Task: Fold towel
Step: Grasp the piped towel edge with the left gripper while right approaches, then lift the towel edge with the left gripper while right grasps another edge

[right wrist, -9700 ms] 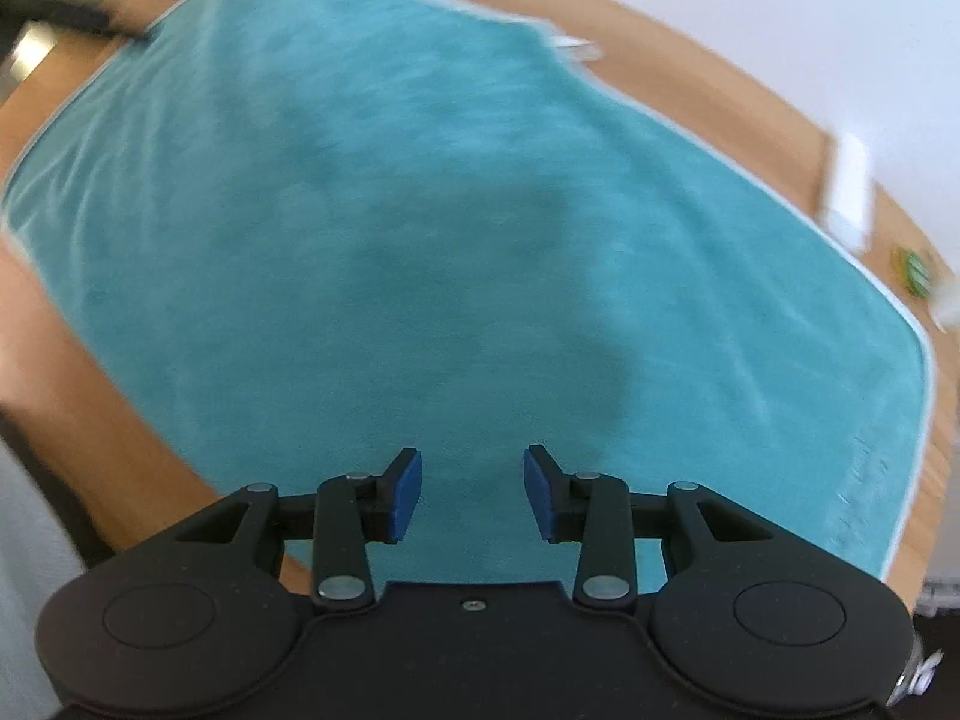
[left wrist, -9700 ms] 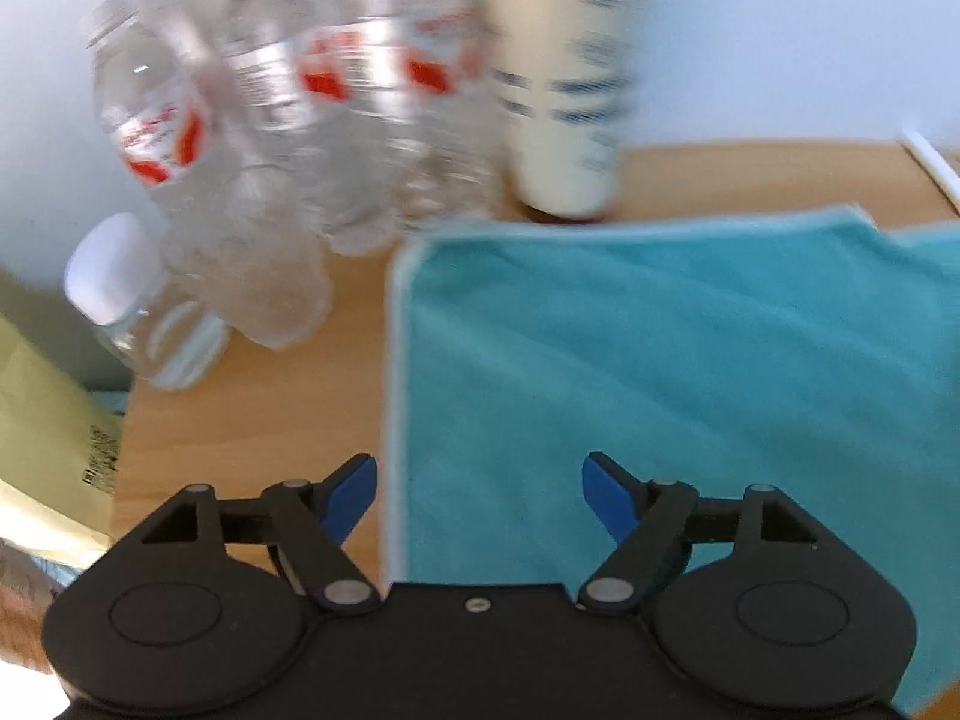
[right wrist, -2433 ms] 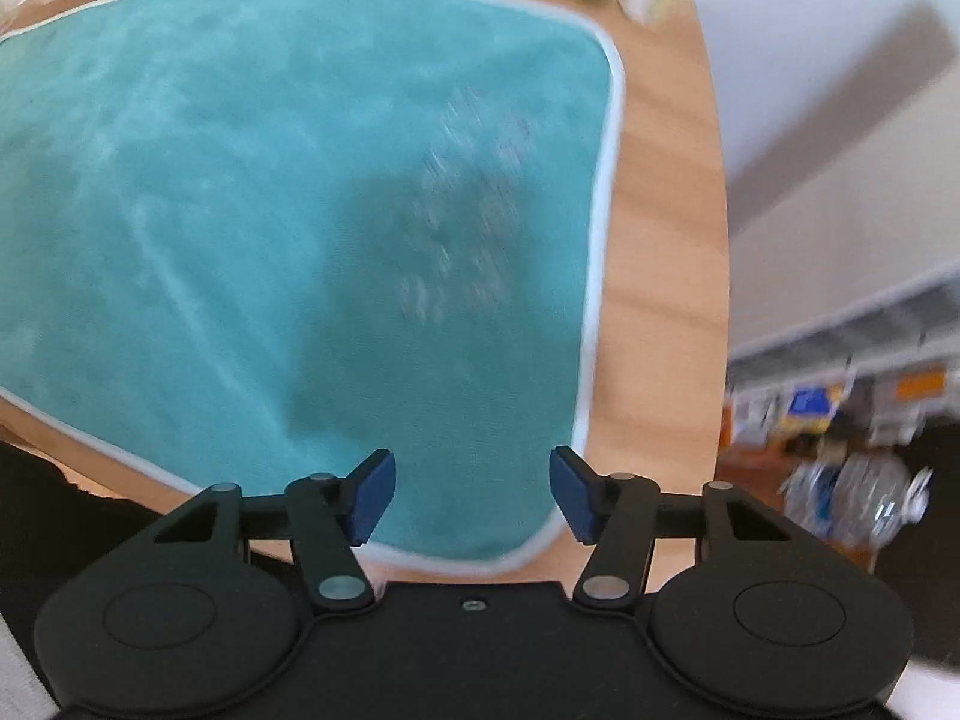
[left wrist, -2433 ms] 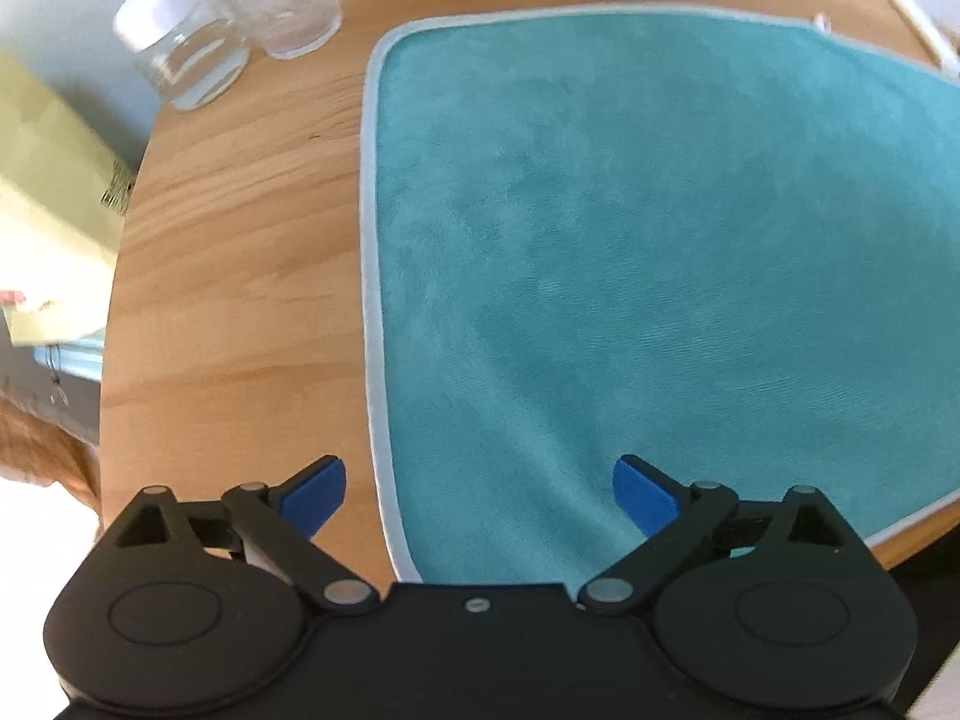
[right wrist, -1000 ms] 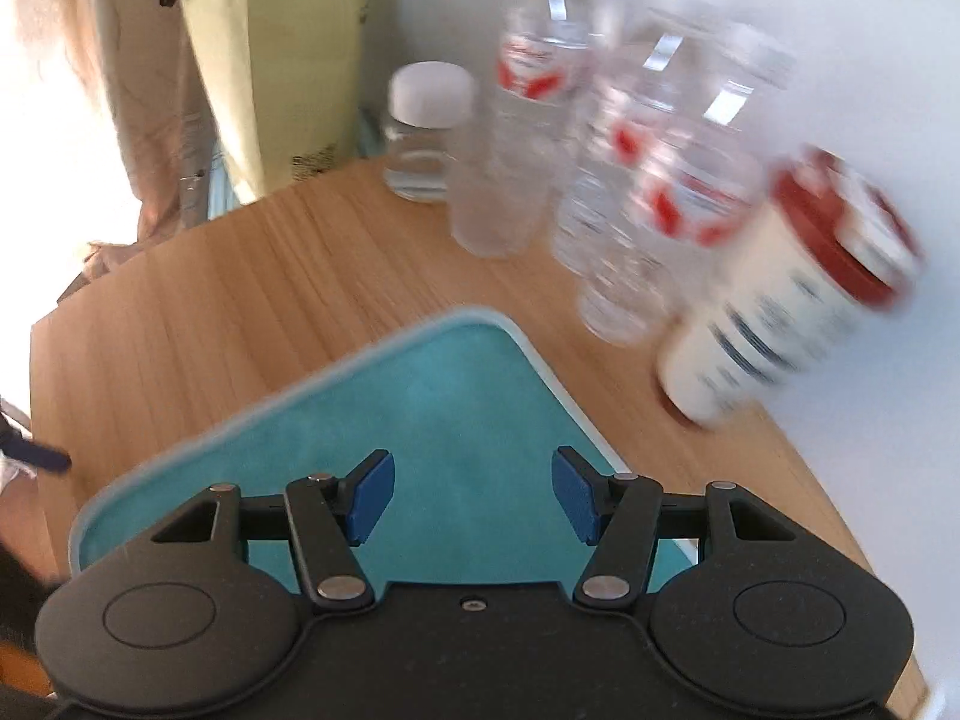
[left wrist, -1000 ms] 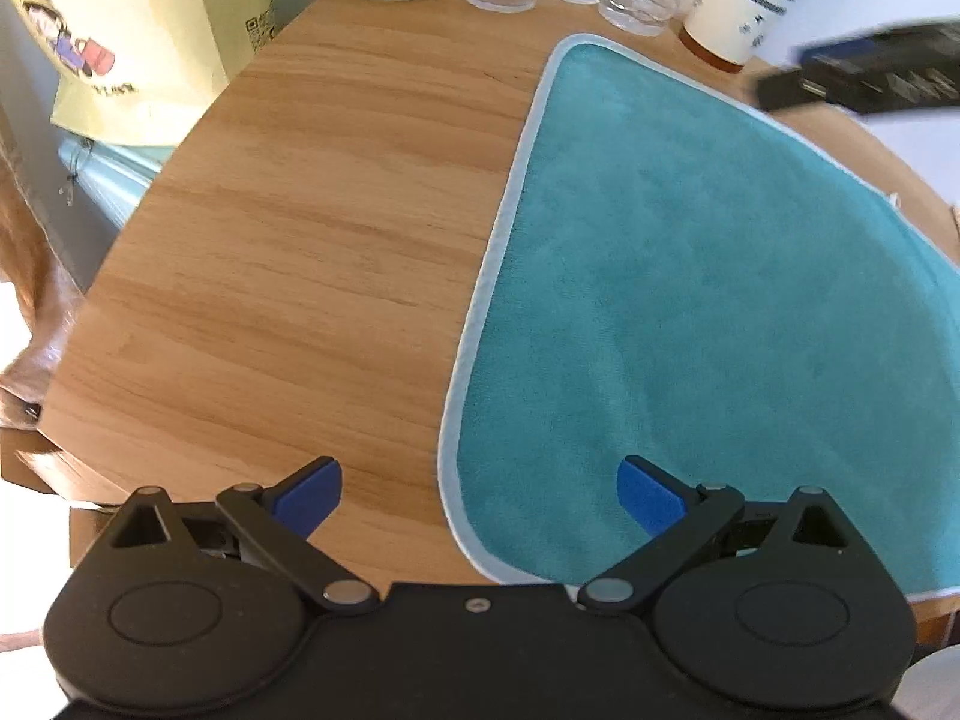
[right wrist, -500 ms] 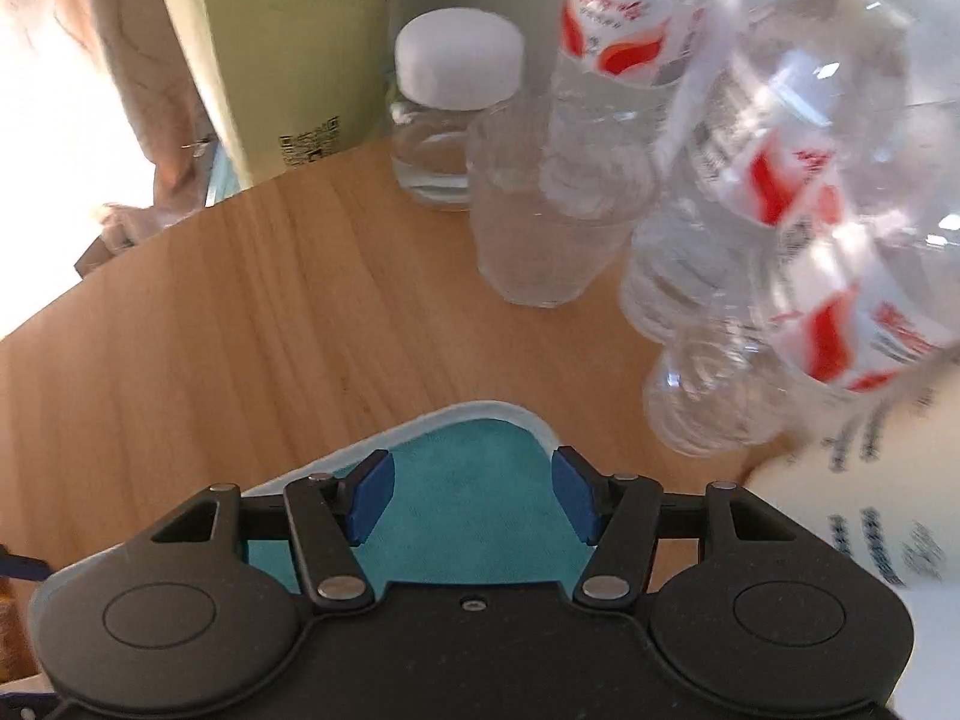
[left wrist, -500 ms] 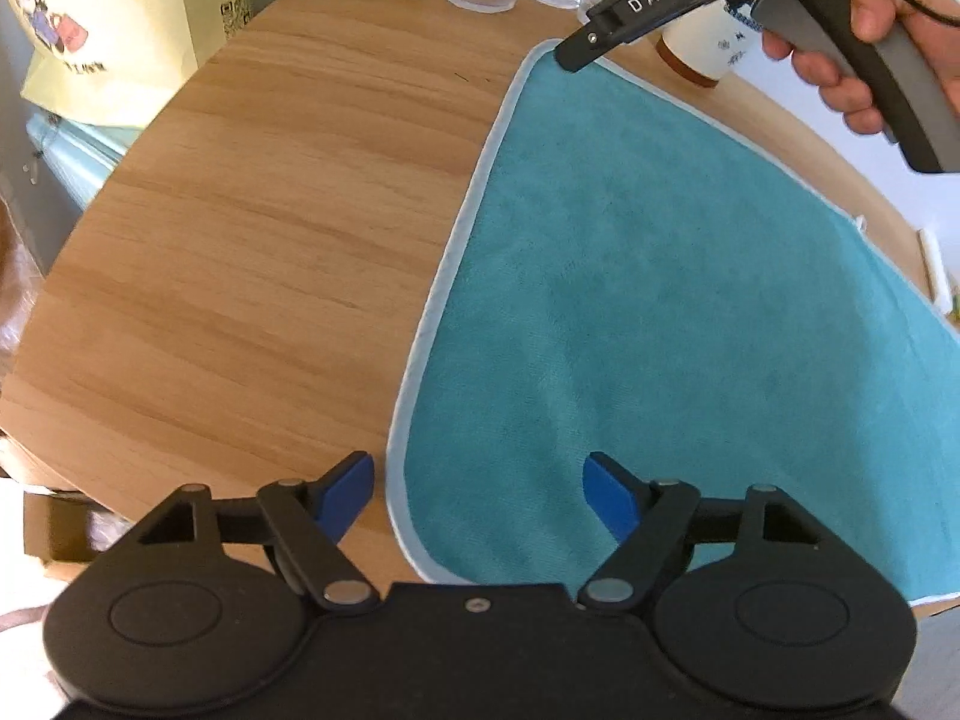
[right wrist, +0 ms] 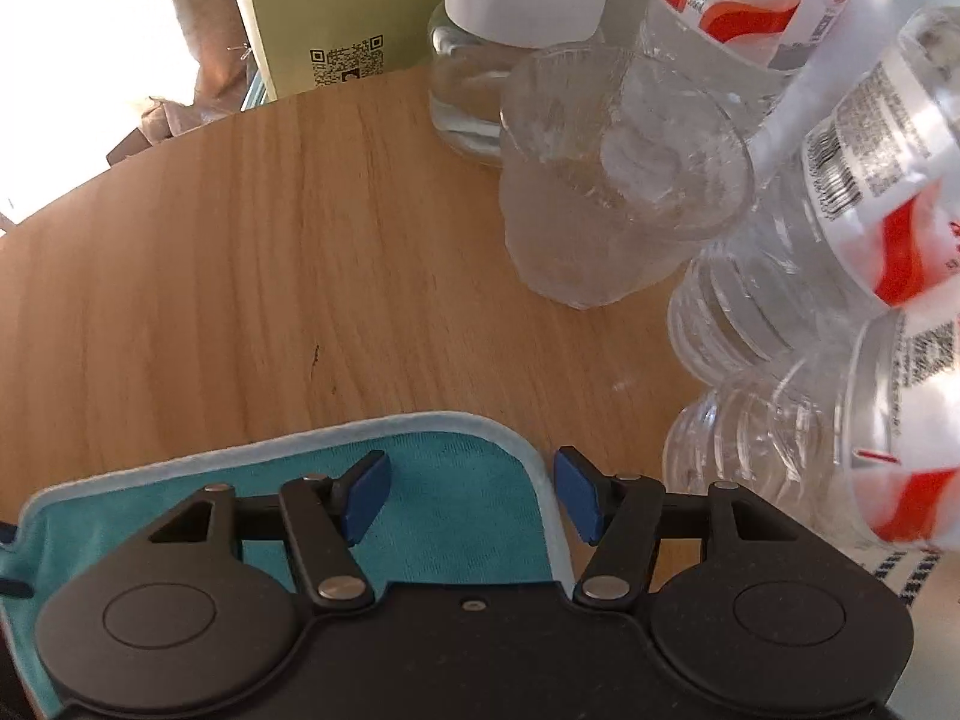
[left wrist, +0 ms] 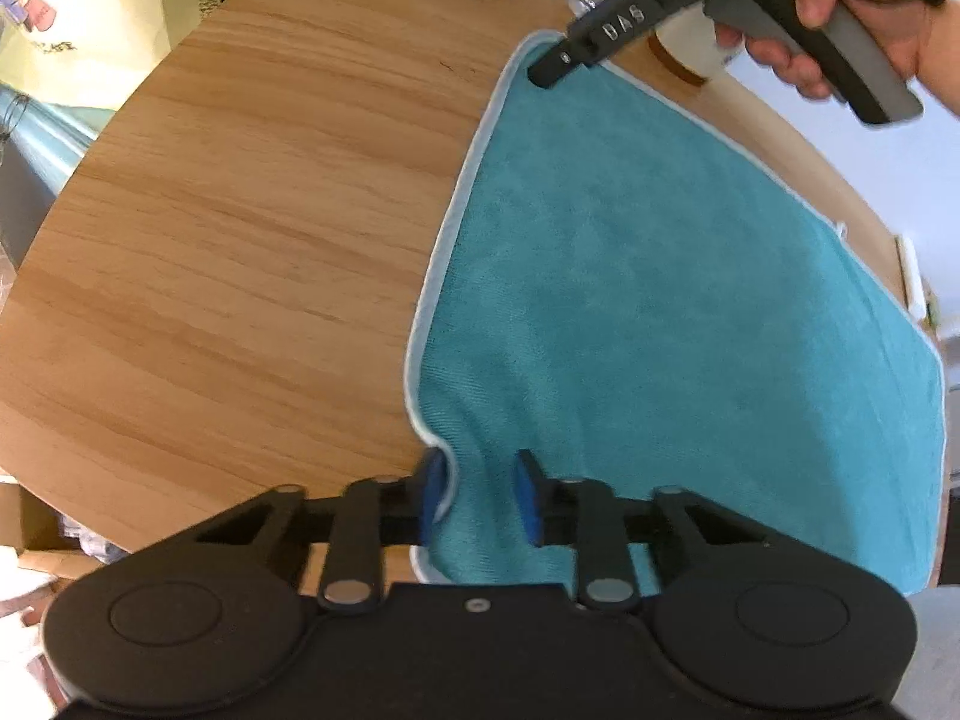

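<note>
A teal towel [left wrist: 660,300] with a pale hem is seen spread flat on the wooden worktop [left wrist: 240,210]. Its near left corner is gathered between the blue pads of the left tool [left wrist: 477,495], whose jaws are drawn close together with a fold of cloth pinched between them. At the far left corner the right tool [right wrist: 468,495] is seen from its own camera with jaws spread wide, one pad over the cloth and the other just outside the hem, nothing being gripped. In the left wrist view that tool is held by a hand [left wrist: 840,18]. Near this corner a clear cup [right wrist: 612,180], a white-capped jar [right wrist: 510,30] and water bottles [right wrist: 840,240] are stood on the worktop
</note>
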